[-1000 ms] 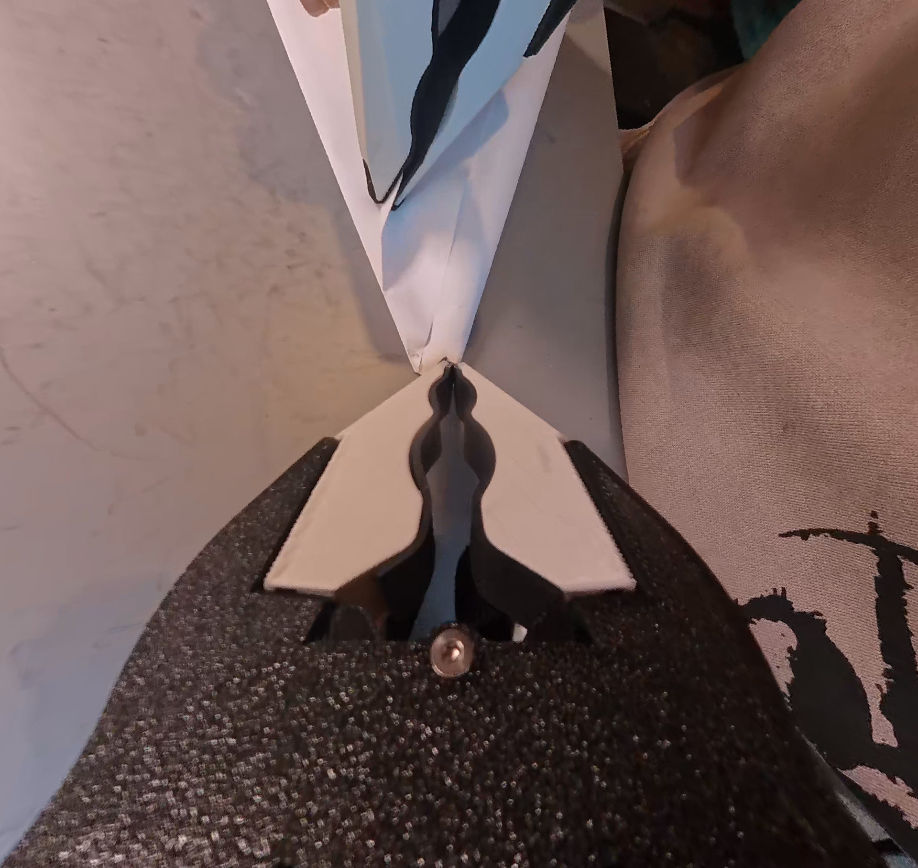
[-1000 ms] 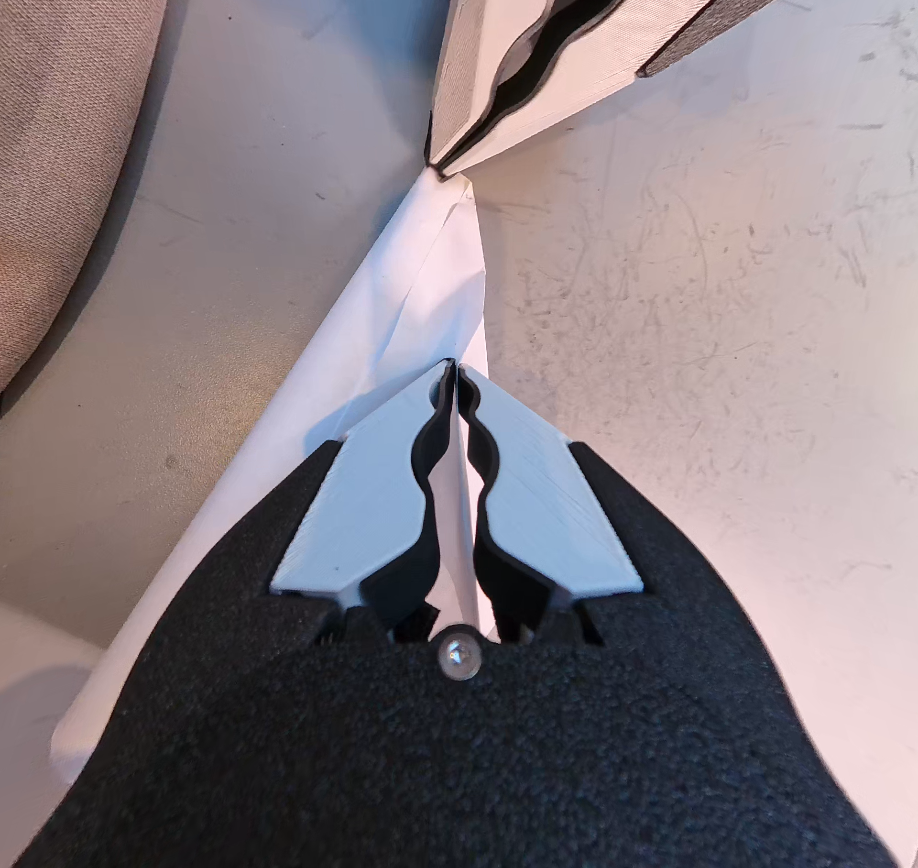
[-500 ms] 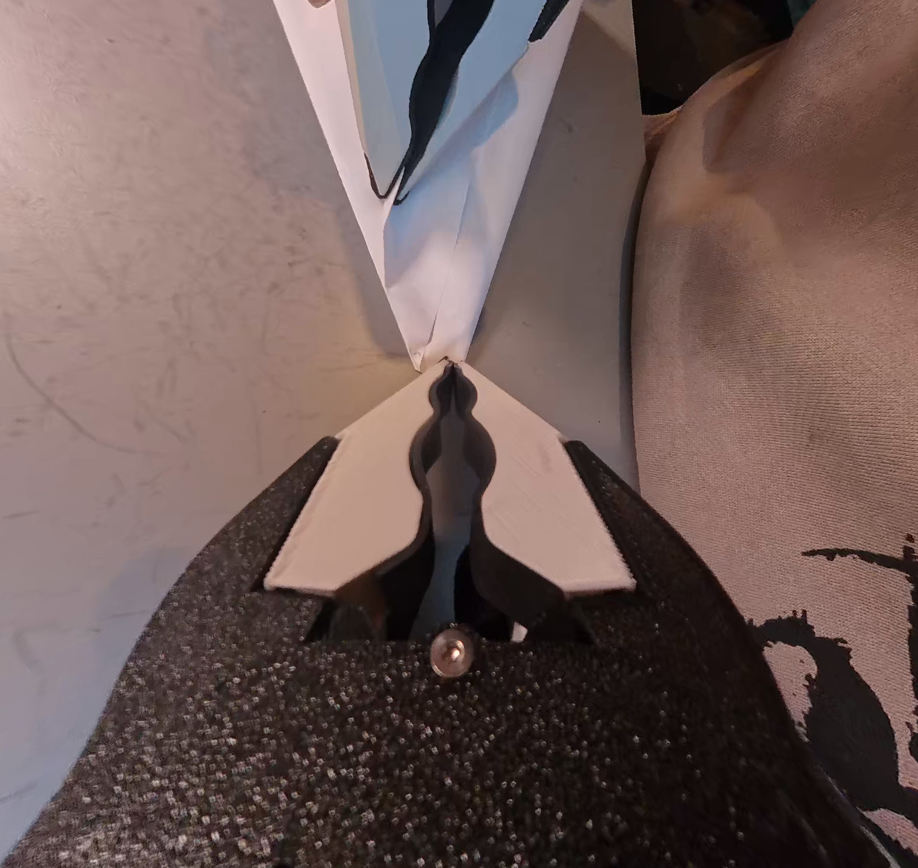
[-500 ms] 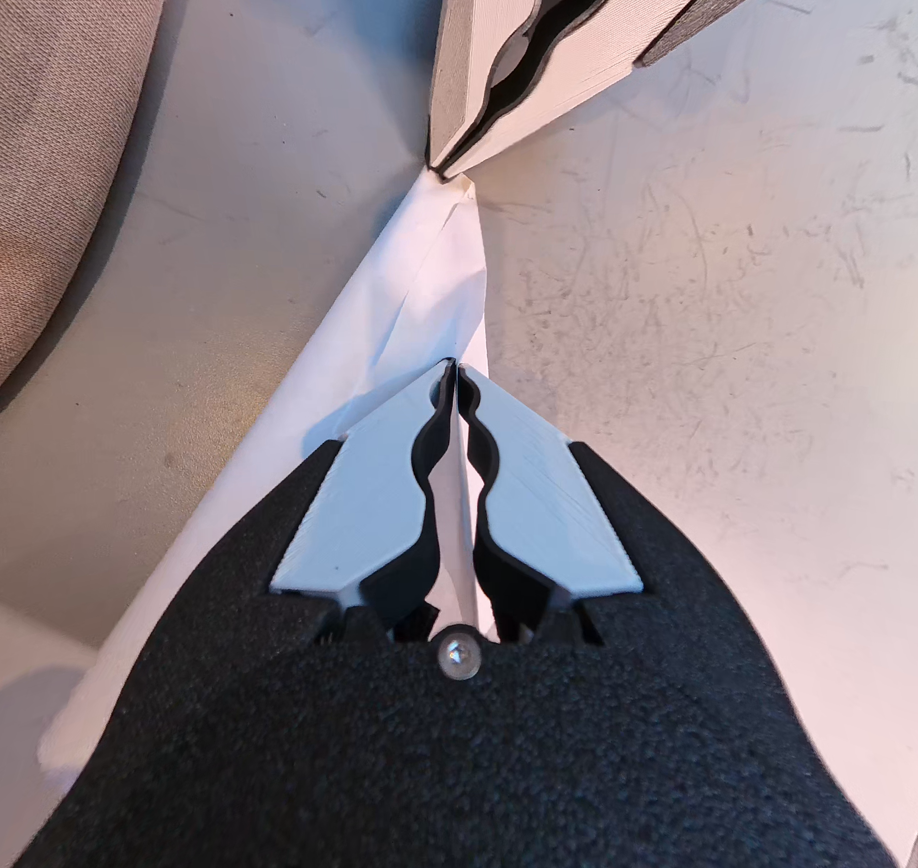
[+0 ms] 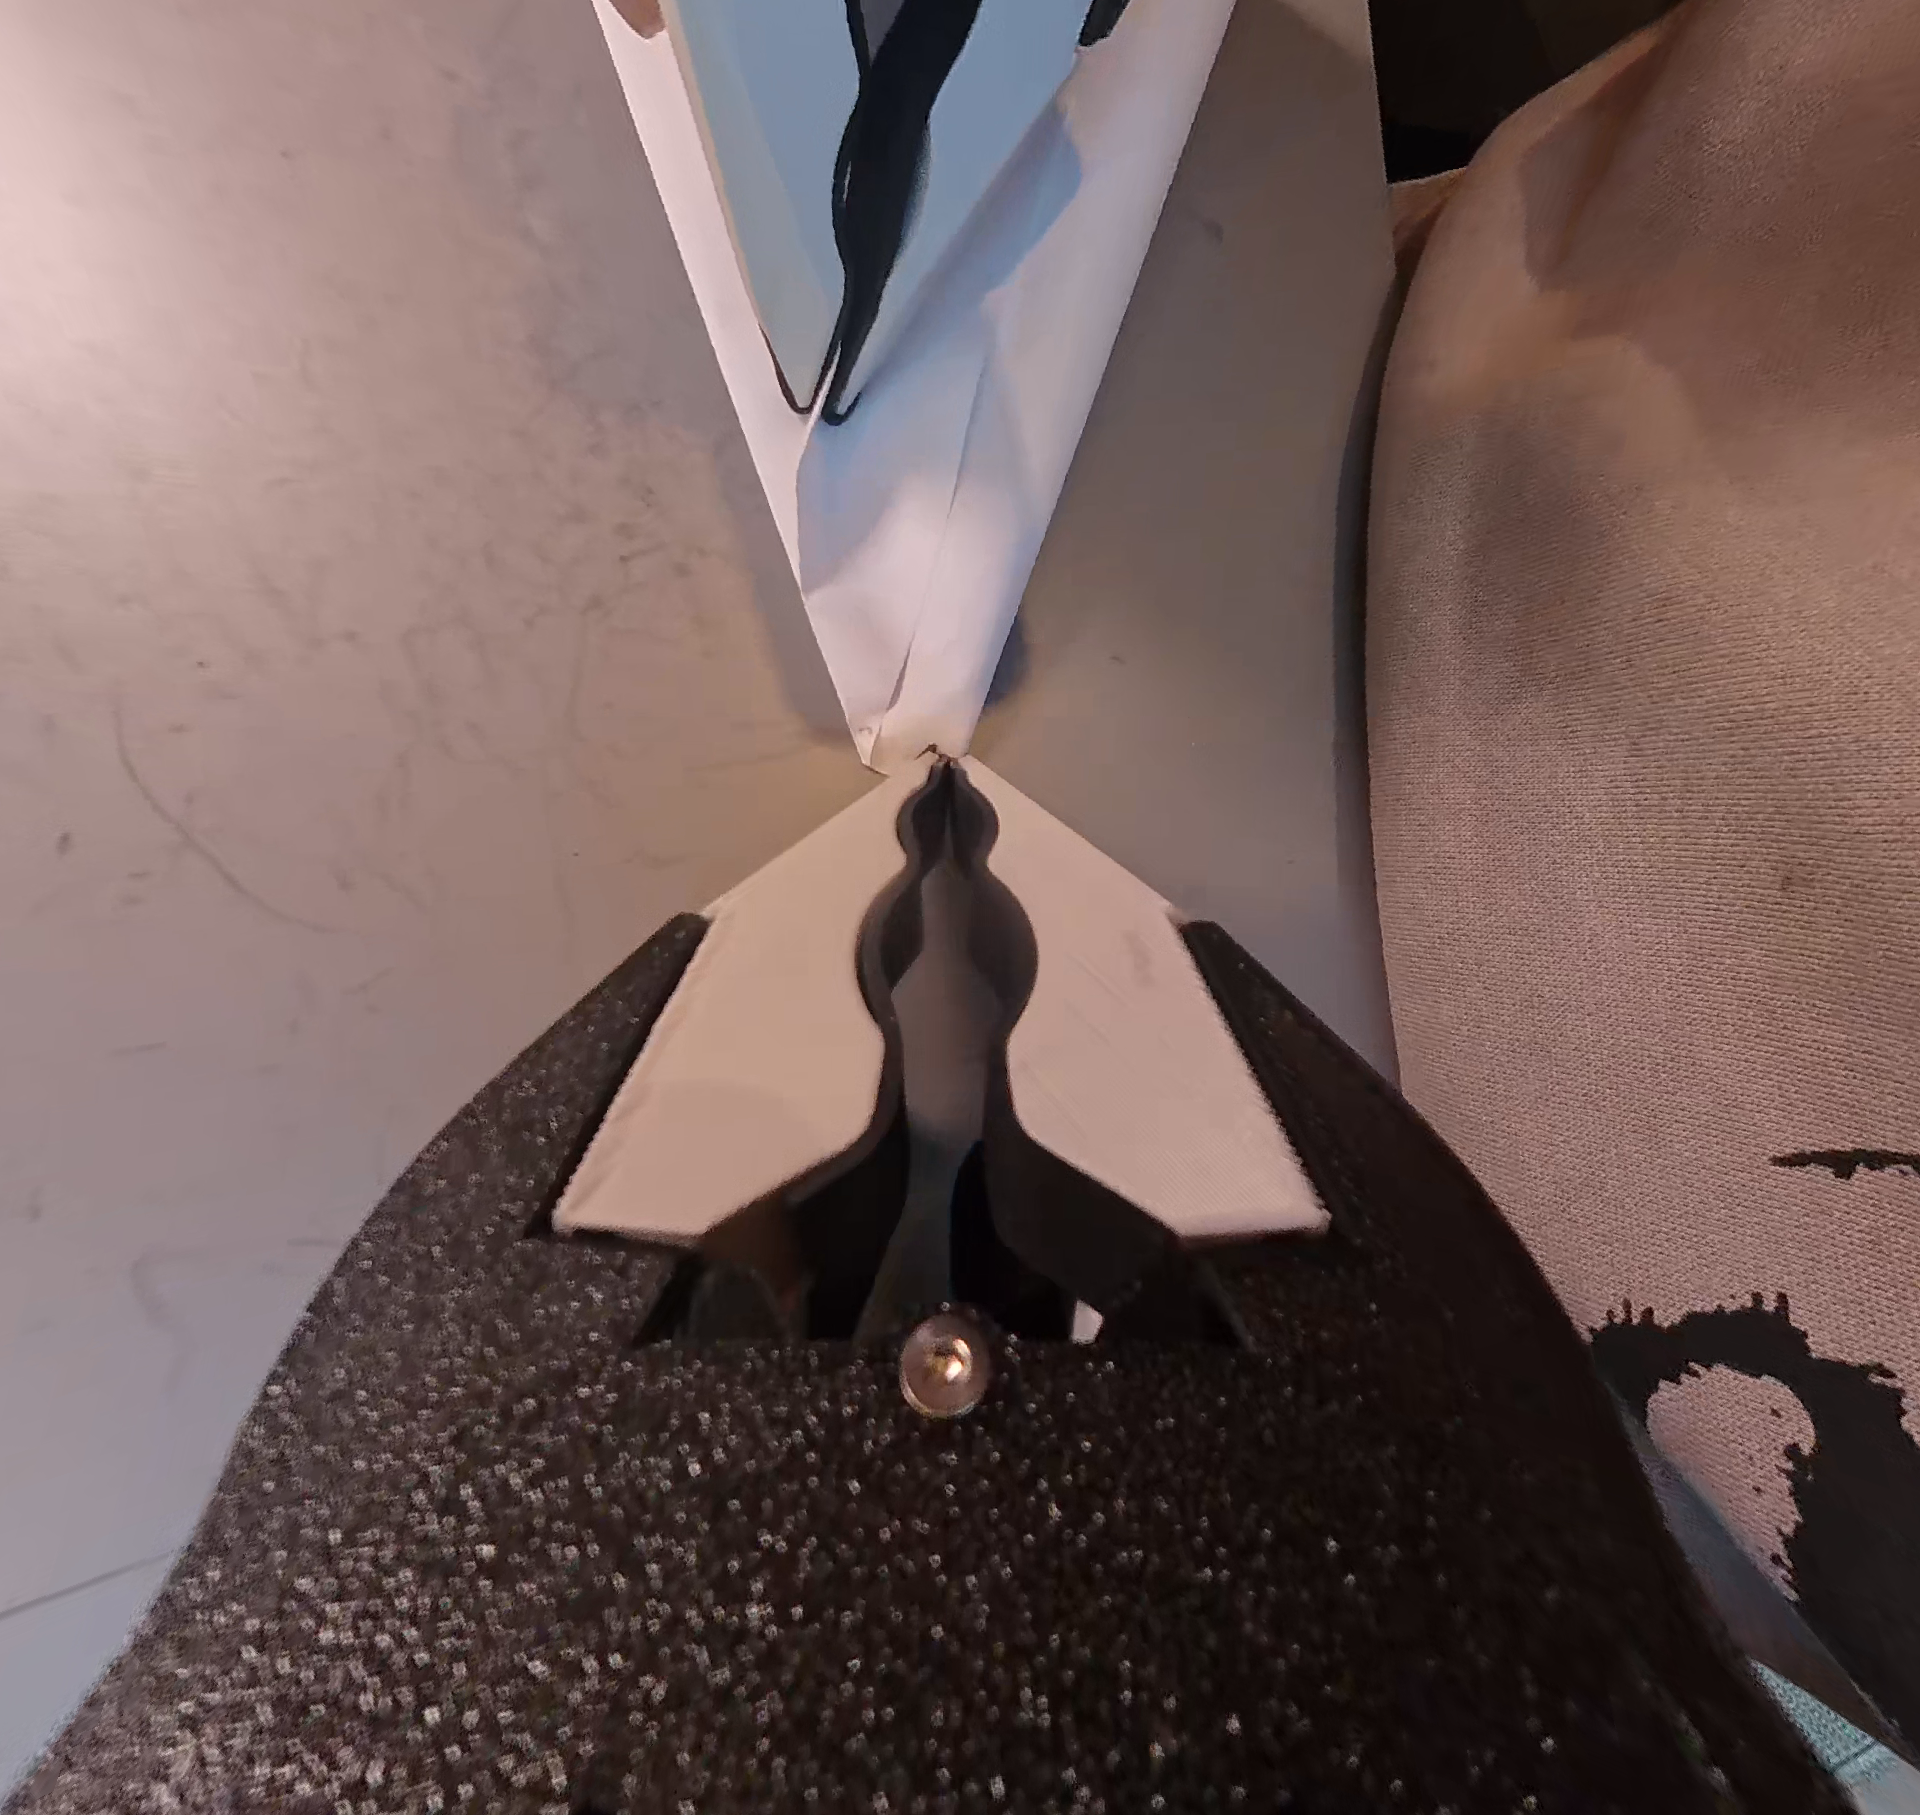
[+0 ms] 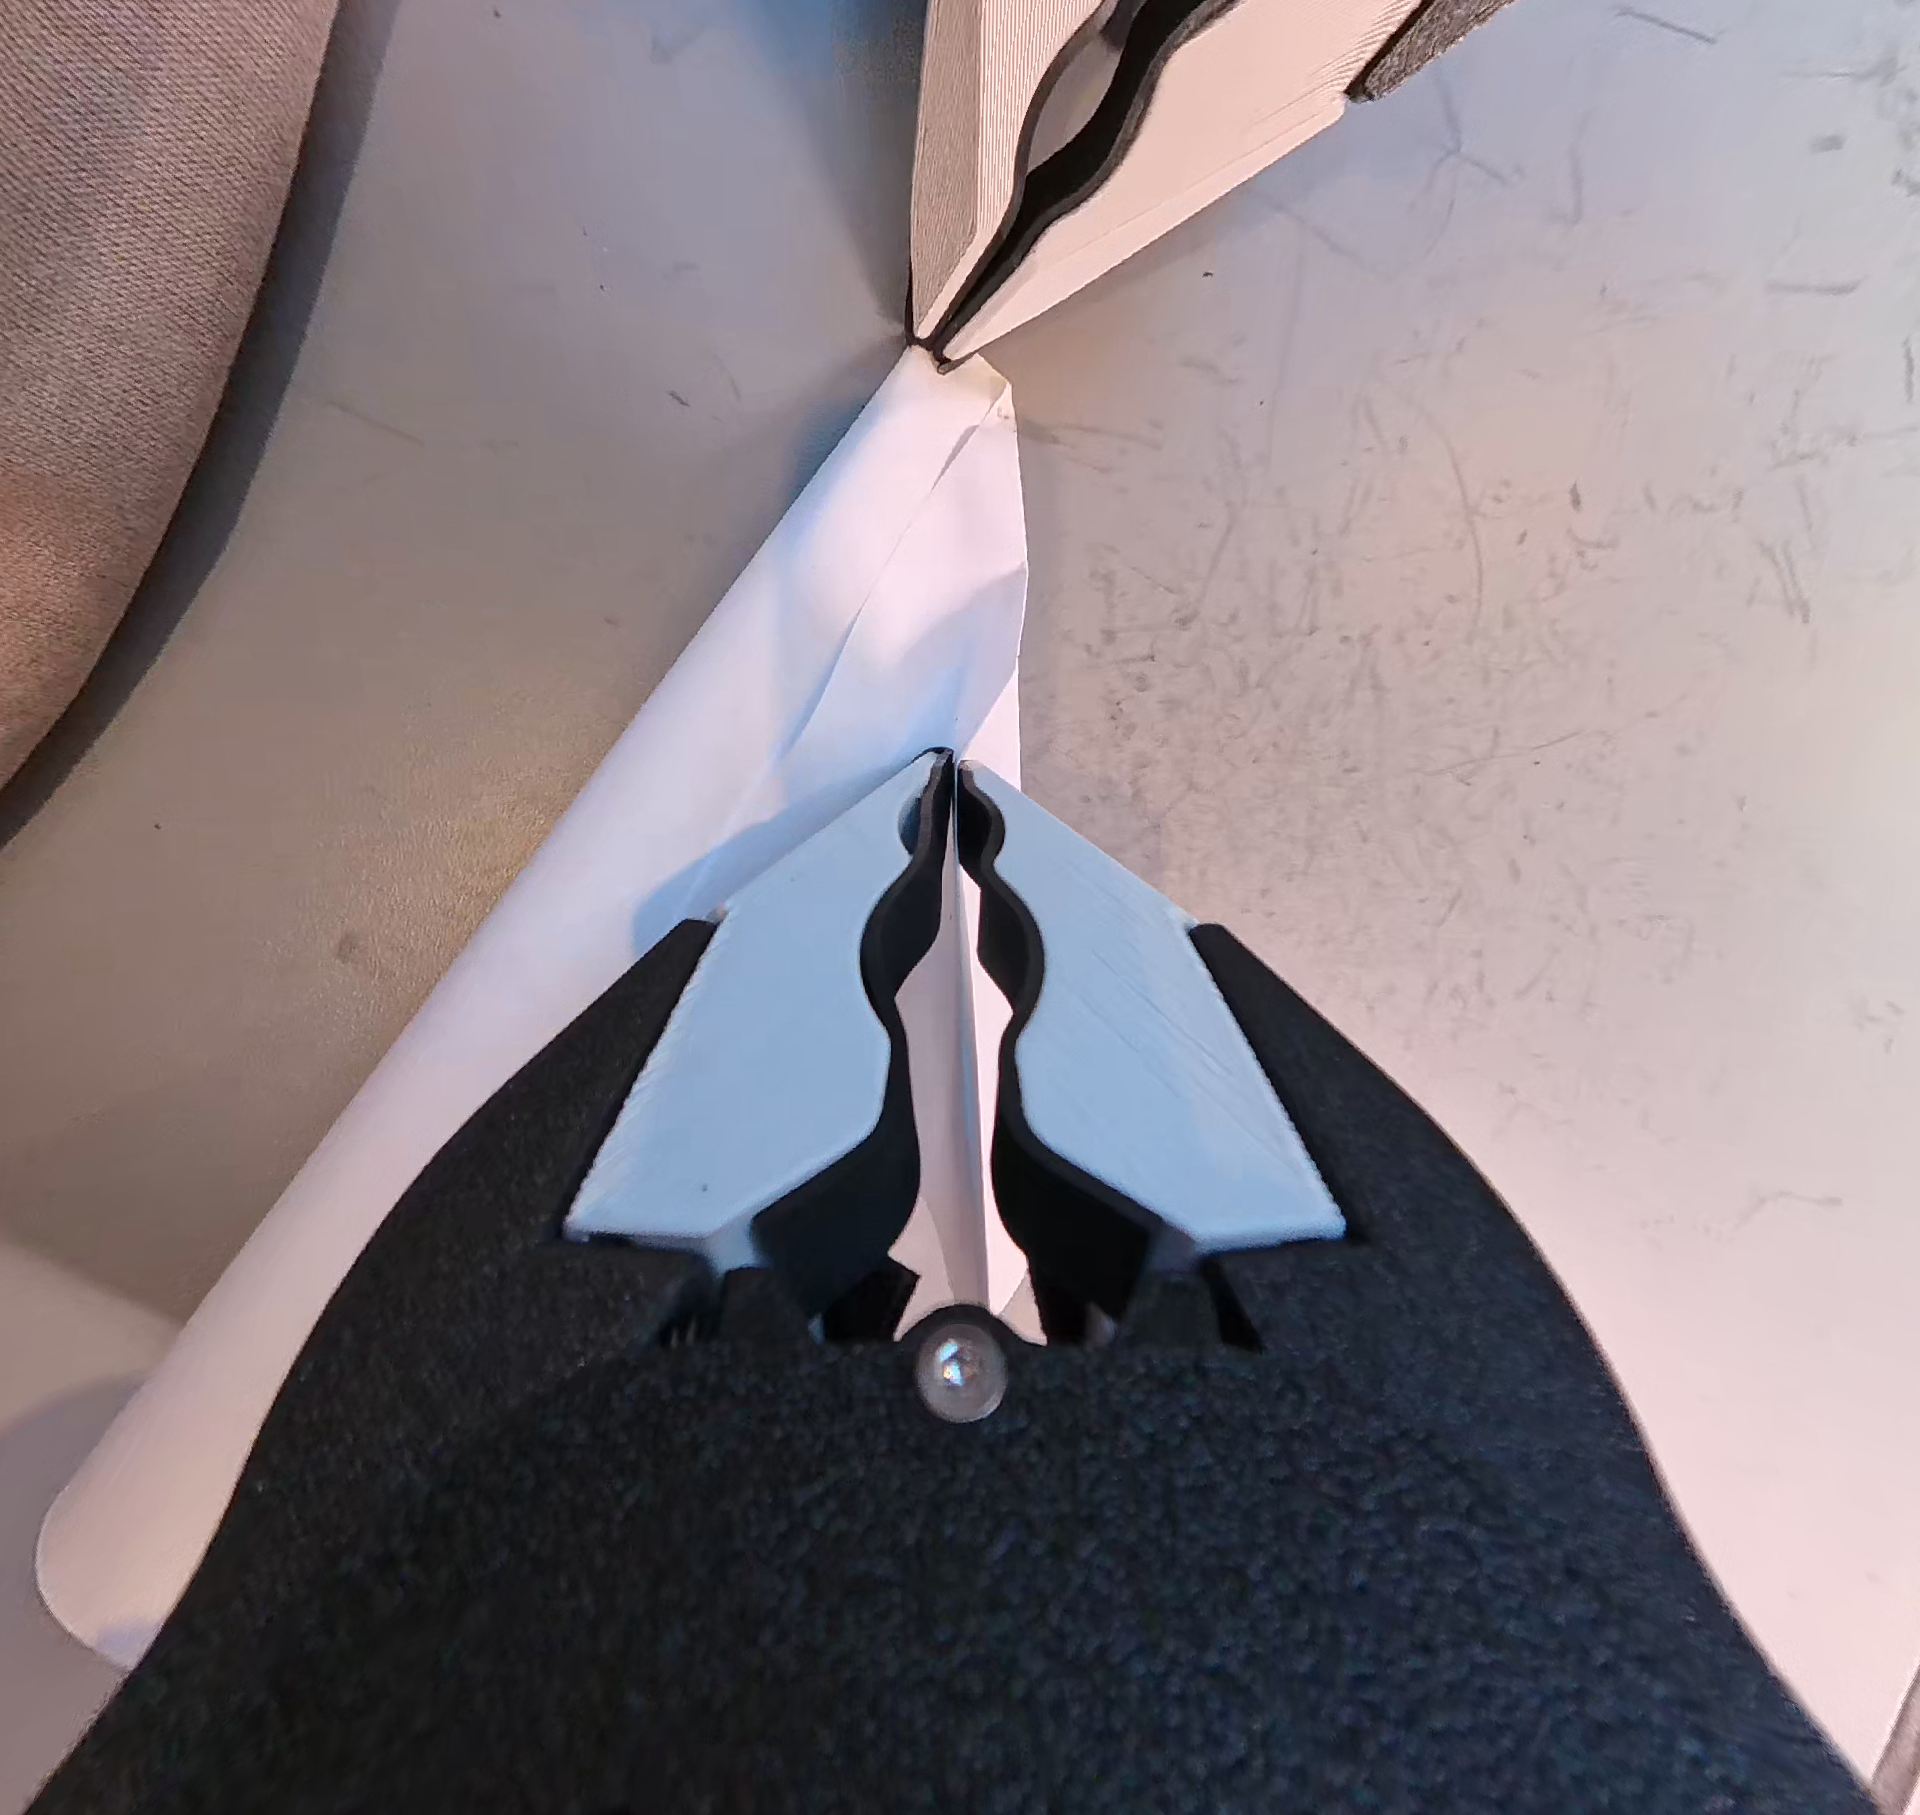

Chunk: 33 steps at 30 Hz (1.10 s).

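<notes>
1. The white paper sheet (image 6: pixel 914 612) is held in the air above the table (image 6: pixel 1455 726), stretched between the two tools. We see one sheet only, creased along its middle, with a free corner that hangs down at the near left in the right wrist view.
2. We judge the sheet to be very light, thin and soft; it bends easily and can tear at a pinched corner if it is pulled hard. Its surface looks smooth, so a hold on the edge or the corner, as here, seems to us the right place.
3. The left gripper (image 5: pixel 943 763) has its jaws pressed together on the very tip of one corner of the sheet (image 5: pixel 935 570).
4. The right gripper (image 6: pixel 948 763) has its jaws closed too, and it pinches the sheet more deeply: the paper passes between the fingers to the screw.
5. We count two grippers, both on the same sheet and close together.
6. One beige cloth (image 5: pixel 1662 622) with black marks lies at the right in the left wrist view, beside the sheet and not touching it.
7. The pale table under all of this is scratched.
</notes>
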### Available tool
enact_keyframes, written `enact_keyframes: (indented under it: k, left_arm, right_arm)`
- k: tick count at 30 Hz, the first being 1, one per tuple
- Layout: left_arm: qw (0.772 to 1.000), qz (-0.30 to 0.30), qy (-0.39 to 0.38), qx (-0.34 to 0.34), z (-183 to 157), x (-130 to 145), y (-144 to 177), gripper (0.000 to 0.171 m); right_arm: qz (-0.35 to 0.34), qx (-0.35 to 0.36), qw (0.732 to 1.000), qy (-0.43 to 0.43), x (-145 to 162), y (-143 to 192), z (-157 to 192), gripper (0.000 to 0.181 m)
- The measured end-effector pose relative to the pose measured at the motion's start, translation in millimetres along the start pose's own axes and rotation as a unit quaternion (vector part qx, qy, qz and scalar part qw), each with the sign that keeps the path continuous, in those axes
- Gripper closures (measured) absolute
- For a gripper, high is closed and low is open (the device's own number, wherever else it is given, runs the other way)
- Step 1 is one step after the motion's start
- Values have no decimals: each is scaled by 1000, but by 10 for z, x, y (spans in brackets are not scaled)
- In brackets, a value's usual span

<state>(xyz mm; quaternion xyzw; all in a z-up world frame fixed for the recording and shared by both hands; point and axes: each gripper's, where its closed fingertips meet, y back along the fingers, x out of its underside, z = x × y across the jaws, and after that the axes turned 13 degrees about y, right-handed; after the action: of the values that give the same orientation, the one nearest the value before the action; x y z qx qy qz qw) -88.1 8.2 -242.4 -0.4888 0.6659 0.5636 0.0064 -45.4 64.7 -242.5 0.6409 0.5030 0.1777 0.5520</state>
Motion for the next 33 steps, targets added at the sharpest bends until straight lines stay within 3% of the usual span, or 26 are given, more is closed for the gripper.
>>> enact_keyframes:
  k: [12,21,29,33]
  left_arm:
    - [1000,-19,-12,-5,-18,-21,-28,171]
    - [999,-46,-19,-19,-18,-84,-74,171]
    - [997,-56,-4,-45,23,-153,-89,171]
    - [997,-57,5,-47,25,-156,-91,171]
  right_arm:
    - [22,5,1000,18,34,26,-198,181]
    - [34,26,999,-17,111,-30,-467,162]
    - [-19,111,989,-100,-10,453,-771,138]
    - [-22,186,976,-110,-33,776,-883,129]
